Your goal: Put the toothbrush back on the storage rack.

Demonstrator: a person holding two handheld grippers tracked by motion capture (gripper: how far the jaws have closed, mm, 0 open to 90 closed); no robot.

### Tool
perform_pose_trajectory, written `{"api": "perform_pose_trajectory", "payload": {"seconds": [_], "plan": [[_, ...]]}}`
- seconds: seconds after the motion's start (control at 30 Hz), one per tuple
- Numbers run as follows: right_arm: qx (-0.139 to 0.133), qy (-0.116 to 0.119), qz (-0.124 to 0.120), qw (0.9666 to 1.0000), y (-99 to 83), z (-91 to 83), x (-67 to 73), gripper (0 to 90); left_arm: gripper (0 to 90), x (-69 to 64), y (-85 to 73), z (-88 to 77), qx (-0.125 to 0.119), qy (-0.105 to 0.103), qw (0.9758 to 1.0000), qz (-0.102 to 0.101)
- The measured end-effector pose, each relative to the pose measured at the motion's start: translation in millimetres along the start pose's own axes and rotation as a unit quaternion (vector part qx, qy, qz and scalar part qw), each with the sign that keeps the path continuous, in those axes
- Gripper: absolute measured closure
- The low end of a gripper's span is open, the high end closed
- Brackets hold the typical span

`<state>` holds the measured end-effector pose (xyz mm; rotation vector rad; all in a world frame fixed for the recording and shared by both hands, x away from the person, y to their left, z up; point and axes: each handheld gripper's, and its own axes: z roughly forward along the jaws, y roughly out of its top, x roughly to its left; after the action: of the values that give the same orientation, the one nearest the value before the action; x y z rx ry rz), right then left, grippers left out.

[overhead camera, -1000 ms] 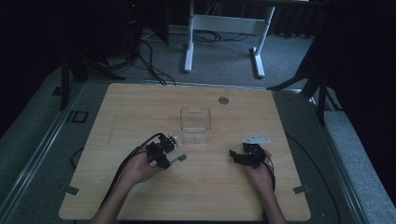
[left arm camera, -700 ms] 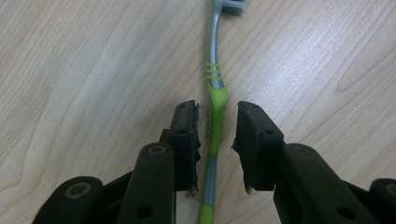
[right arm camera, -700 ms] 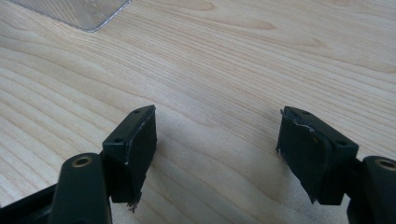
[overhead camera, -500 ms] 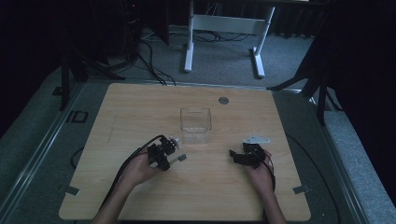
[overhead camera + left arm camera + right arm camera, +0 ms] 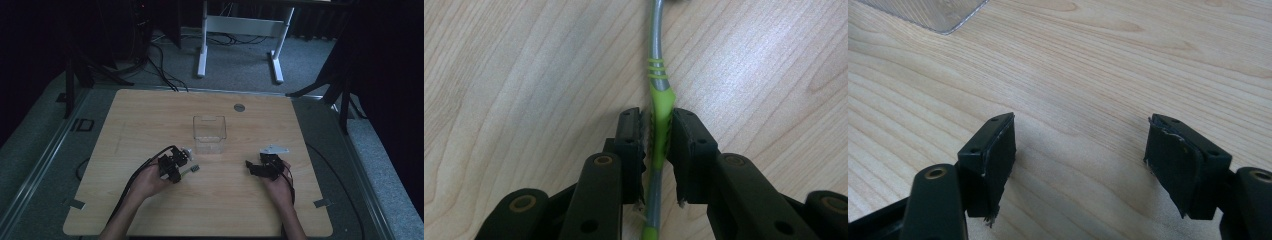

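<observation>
– At left on the table (image 5: 150,115), what does the left gripper (image 5: 658,117) hold?

– A slim utensil (image 5: 661,107) that lies flat on the wood, just left of the clear box (image 5: 209,132). The jaws have just been closing, and the pads now meet its green sleeve from both sides. The utensil's far end runs past the top edge of the left gripper view, so its kind cannot be told.

– How will it handle?

– Judged light and fairly stiff: a thin, smooth grey stem, round in section, with a soft green sleeve that is ribbed along its sides and ends in three fine rings. The bare grey stem looks slippery. The sleeve looks rubbery and should give under the pads without slipping.

– Where is the best hold?

– On the sleeve, where the pads already sit. As the piece is long and the hold is narrow, the free end may swing or droop on lifting.

– And the middle of the table?

– The box: thin, transparent, straight-walled, open-topped, probably hard plastic. The tabletop is pale, matt wood laminate with a fine grain.

– At right?

– The right gripper (image 5: 1081,121) rests low over bare wood, its jaws spread wide with nothing between them. Its black pads are flat, and one is frayed at the edge.
</observation>
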<state>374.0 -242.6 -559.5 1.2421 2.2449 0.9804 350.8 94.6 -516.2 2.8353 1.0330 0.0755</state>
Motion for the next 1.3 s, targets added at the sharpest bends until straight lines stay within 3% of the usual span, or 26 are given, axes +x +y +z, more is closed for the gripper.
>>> {"api": "perform_pose_trajectory", "payload": {"seconds": [1.03, 1.3], "plan": [[0.0, 0.0, 0.0, 1.0, 0.0, 0.0, 0.0, 28.2, 81.6, 3.8, -0.8, 1.4, -0.007, -0.02, 0.9998, -0.001], [0.0, 0.0, 0.0, 1.0, 0.0, 0.0, -0.1, 28.3, 81.8, 3.8, -2.7, -7.2, -0.017, -0.012, 0.9998, -0.005]]}}
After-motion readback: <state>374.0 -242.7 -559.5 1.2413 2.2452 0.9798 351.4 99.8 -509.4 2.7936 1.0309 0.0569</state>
